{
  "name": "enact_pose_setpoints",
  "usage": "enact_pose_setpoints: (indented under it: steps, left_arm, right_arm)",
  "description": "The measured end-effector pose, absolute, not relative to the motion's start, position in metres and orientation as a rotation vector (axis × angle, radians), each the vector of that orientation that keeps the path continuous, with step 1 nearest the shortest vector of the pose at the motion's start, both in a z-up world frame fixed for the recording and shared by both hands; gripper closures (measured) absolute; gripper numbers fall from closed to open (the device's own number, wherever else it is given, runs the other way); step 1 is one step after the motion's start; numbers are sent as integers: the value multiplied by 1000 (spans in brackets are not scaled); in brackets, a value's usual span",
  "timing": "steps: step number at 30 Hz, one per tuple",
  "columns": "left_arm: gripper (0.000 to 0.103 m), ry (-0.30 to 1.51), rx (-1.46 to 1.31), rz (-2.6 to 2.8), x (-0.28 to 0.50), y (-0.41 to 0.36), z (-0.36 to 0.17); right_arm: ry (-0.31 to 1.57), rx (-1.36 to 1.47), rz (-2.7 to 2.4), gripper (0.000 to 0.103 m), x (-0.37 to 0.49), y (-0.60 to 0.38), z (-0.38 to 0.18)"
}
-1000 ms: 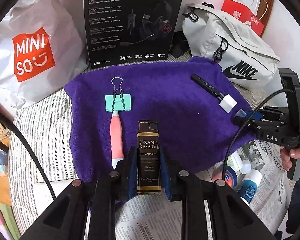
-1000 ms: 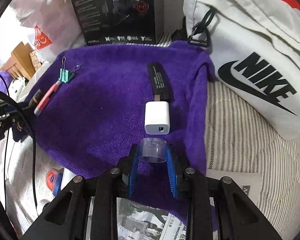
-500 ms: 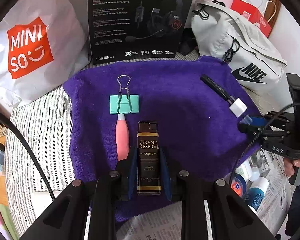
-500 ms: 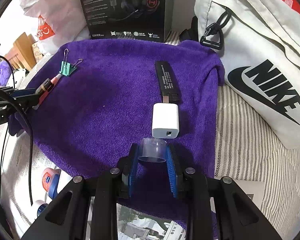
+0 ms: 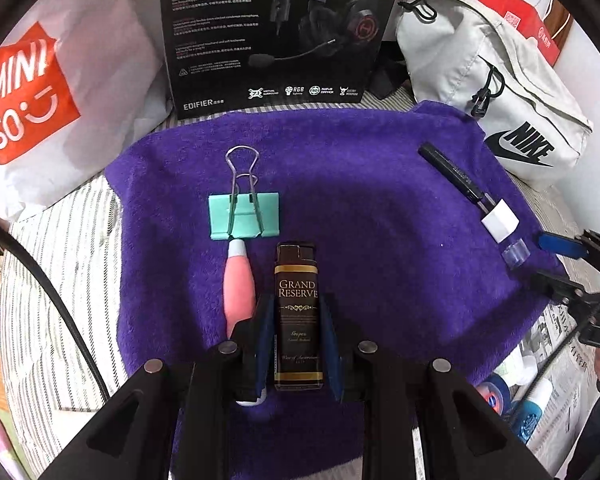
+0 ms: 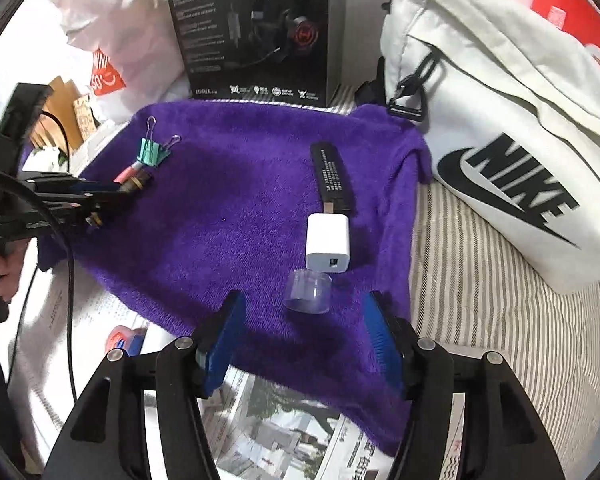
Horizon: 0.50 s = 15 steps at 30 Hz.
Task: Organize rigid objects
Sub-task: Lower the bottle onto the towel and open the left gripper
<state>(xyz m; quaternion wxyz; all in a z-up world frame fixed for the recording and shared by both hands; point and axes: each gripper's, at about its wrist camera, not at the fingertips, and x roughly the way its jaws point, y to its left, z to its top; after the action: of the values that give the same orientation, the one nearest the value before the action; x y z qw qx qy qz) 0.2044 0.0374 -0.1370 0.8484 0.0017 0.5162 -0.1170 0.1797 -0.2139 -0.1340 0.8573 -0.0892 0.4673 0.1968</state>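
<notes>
- A fuzzy purple towel (image 5: 380,208) lies spread over a striped cloth, serving as the place where small hard objects are being lined up.
- On its left side, a mint-green binder clip with wire handles (image 5: 244,220) lies flat, and a pink pen-shaped tube with a pale tip (image 5: 239,288) lies just below it, tip toward the clip.
- The left gripper (image 5: 298,344) is clamped narrowly on a dark brown rectangular lighter with gold lettering (image 5: 298,312), held just beside the pink tube and low over the towel; it seems about to be set down.
- On the right side, a slim black stick with white print (image 6: 334,178) lies end to end with a small white cube-shaped charger (image 6: 327,242).
- The right gripper (image 6: 304,340) has its jaws opening; a small clear plastic cap (image 6: 307,292) sits on the towel between the blue pads, touched by neither, just below the charger.
- Judged from the layout, five items are placed and the lighter is the one in hand.
- Near the towel's front edge, small bottles on newspaper are cut off by the gripper frames, so whether they are to be sorted is unclear.
- The tube's lower end is hidden behind the left gripper.
</notes>
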Motion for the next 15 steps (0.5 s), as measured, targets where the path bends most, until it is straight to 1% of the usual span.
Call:
enact_pose_setpoints:
  steps: [15]
  left_arm:
    - [80, 1082, 84, -205, 201, 26, -139]
  right_arm:
    - [972, -88, 391, 42, 148, -236, -121]
